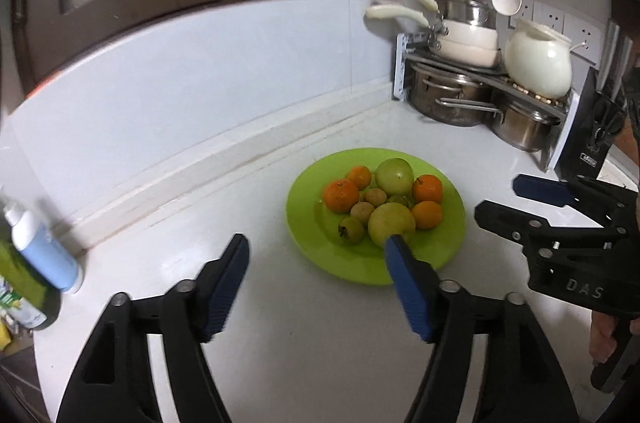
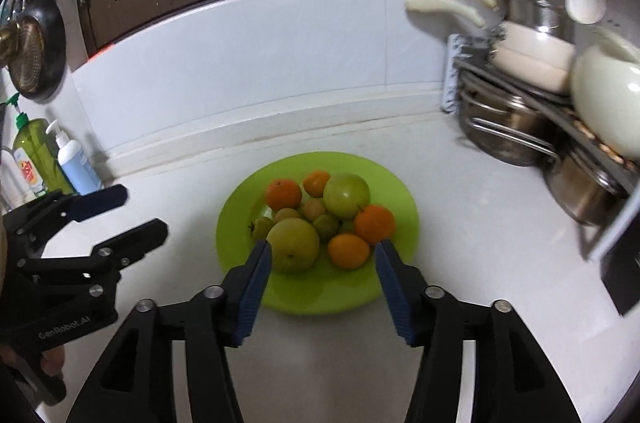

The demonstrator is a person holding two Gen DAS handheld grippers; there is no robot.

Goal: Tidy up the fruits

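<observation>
A lime green plate (image 1: 304,223) (image 2: 400,191) sits on the white counter and holds several fruits: two green apples (image 1: 394,175) (image 2: 346,195), several oranges (image 1: 341,195) (image 2: 284,194) and several small yellow-green fruits (image 1: 362,211) (image 2: 314,209). My left gripper (image 1: 318,243) is open and empty, above the counter just left of and before the plate. My right gripper (image 2: 323,249) is open and empty, above the plate's near edge, with the near apple (image 2: 293,249) and an orange (image 2: 349,250) between its fingers. Each gripper shows in the other's view (image 1: 504,199) (image 2: 140,211).
A metal rack (image 1: 480,79) (image 2: 516,91) with steel pots, white pans and a white jar stands at the back right. A blue-white pump bottle (image 1: 44,247) (image 2: 78,165) and a green bottle (image 2: 36,151) stand at the left. A low ledge runs along the back wall.
</observation>
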